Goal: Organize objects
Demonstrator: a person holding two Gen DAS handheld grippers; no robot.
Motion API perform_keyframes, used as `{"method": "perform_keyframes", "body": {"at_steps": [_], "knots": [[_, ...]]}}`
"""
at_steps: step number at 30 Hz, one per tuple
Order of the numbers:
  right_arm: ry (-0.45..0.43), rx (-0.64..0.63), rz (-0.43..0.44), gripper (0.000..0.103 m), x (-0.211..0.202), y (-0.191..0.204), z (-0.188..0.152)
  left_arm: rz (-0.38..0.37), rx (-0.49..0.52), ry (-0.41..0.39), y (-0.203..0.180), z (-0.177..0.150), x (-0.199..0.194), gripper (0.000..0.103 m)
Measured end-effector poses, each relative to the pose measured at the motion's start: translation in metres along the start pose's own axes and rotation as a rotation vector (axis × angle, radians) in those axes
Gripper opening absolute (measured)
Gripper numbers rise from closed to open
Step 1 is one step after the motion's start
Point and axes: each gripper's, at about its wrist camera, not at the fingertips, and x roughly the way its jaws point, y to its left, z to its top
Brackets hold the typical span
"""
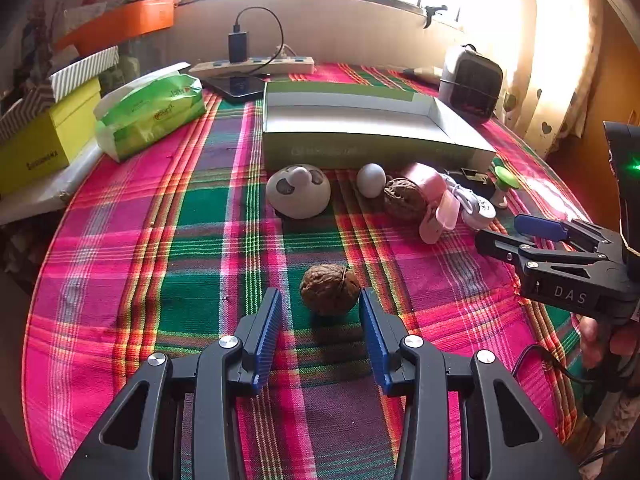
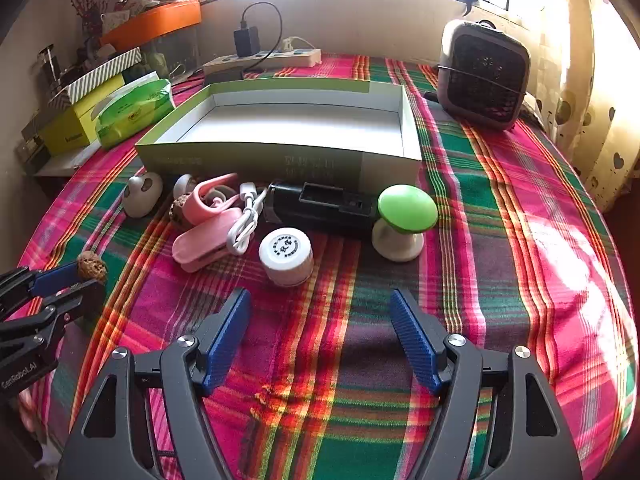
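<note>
A walnut (image 1: 330, 289) lies on the plaid cloth just ahead of my open left gripper (image 1: 320, 300), between the fingertips but untouched; it also shows in the right wrist view (image 2: 92, 266). An open green-and-white box (image 2: 288, 120) stands behind a row of small things: a grey panda-face toy (image 1: 298, 191), a white egg (image 1: 371, 179), a second walnut (image 1: 405, 198), a pink clip (image 2: 204, 232), a white cable (image 2: 246, 224), a white round jar (image 2: 286, 255), a black device (image 2: 320, 204), a green-capped mushroom (image 2: 404, 220). My right gripper (image 2: 320, 304) is open and empty, short of the jar.
A grey fan heater (image 2: 482, 74) stands at the back right. A green tissue pack (image 1: 154, 114), yellow box (image 1: 44, 136), power strip (image 1: 252, 66) with charger and a dark phone (image 1: 240, 86) sit at the back left. Curtains hang at the right.
</note>
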Motion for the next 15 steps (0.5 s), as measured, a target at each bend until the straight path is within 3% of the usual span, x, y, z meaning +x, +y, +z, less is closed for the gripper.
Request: {"method": "perform_keyframes", "body": {"at_steps": [5,15], "knots": [[0.0,-0.004,0.009,0.071,0.004,0.001,0.006,-0.004,0.0,-0.002,0.001,0.003,0.002,0.038],[-0.003,-0.027,0.011,0.056,0.009,0.004,0.014,-0.006,0.0,0.001,0.001,0.008,0.006,0.035]]}}
